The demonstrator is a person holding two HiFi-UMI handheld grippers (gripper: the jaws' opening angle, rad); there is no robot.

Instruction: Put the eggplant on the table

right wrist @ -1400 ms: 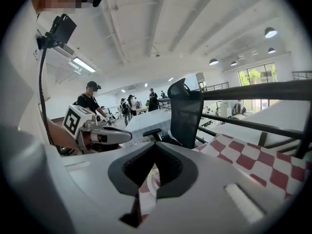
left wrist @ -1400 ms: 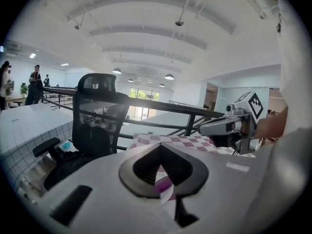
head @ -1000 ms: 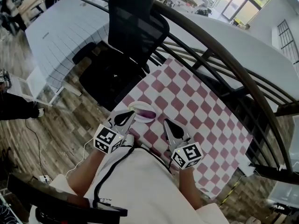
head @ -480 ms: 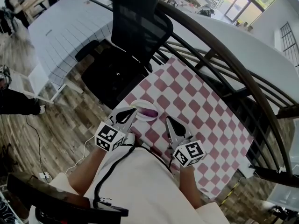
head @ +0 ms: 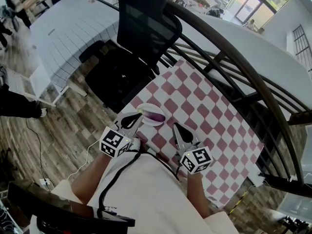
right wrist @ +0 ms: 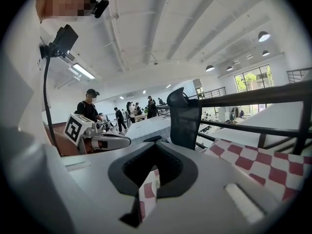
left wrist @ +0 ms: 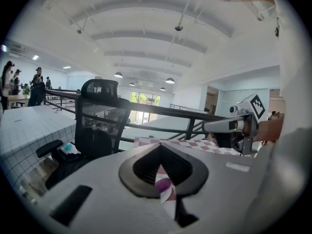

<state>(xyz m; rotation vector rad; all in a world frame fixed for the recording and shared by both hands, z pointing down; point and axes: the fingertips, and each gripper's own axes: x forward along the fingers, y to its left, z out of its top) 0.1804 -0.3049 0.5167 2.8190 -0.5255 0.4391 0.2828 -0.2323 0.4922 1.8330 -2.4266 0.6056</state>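
Note:
A purple eggplant (head: 156,116) lies on a white plate (head: 146,109) at the near left corner of the pink-and-white checkered table (head: 209,106). My left gripper (head: 139,117) is shut and empty, its tips right at the plate's near rim. In the left gripper view the eggplant (left wrist: 164,184) shows through the gap behind the left gripper's (left wrist: 160,145) closed tips. My right gripper (head: 175,126) is shut on nothing and hovers over the table, a little right of the plate. In the right gripper view, the right gripper (right wrist: 157,144) points along the table edge, with the left gripper (right wrist: 124,141) off to one side.
A black office chair (head: 141,33) stands just beyond the table's left corner. A dark curved railing (head: 234,62) runs along the table's far side. A white tiled table (head: 68,33) stands further left, on a wood floor (head: 63,130). People stand in the background.

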